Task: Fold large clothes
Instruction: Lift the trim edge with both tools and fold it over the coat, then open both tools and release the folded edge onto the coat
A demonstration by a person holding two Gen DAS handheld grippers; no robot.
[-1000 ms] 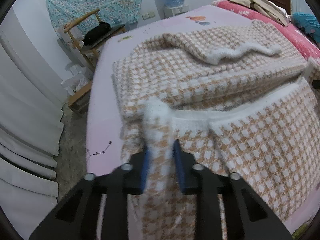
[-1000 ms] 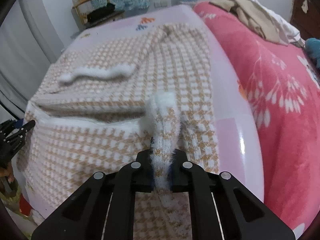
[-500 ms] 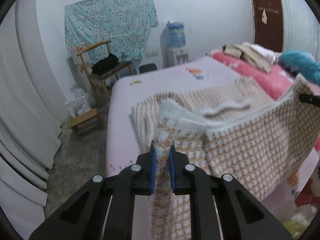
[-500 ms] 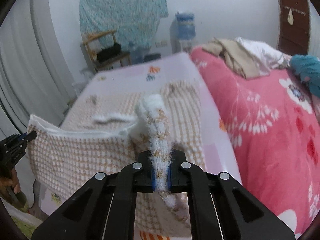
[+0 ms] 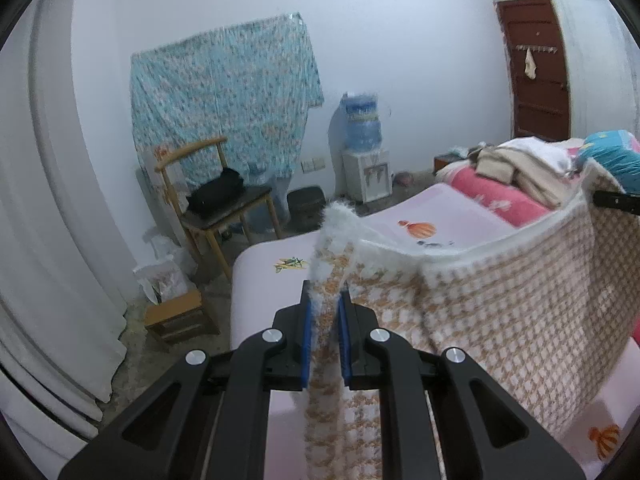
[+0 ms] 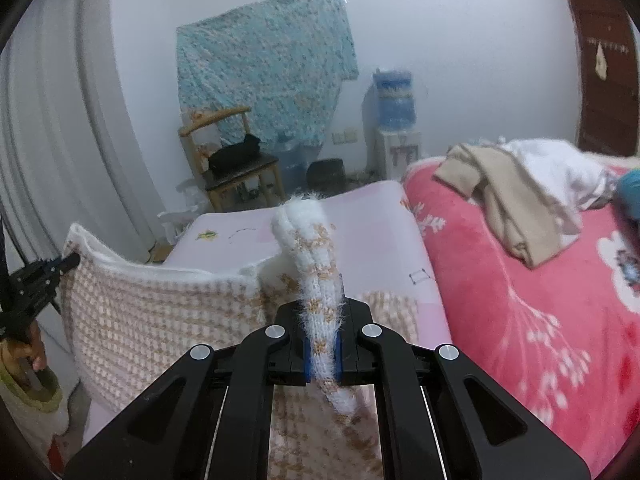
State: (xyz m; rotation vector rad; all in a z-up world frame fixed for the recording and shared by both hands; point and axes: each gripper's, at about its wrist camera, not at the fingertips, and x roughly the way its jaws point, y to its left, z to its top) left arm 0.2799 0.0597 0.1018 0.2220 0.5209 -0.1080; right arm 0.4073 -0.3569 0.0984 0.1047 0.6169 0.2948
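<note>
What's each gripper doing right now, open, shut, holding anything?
Left gripper: shut on the checked knit garment, pinching its white-trimmed edge.
Right gripper: shut on the same garment's bunched edge.

One sweater (image 5: pixel 500 320), one chair (image 5: pixel 216 204) — two beds (image 6: pixel 520 300)

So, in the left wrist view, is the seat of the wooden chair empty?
No, a black bag lies on the seat of the wooden chair.

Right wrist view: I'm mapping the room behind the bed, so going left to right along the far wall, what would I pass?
White curtain → wooden chair with a black bag on it → water dispenser → dark brown door.
</note>
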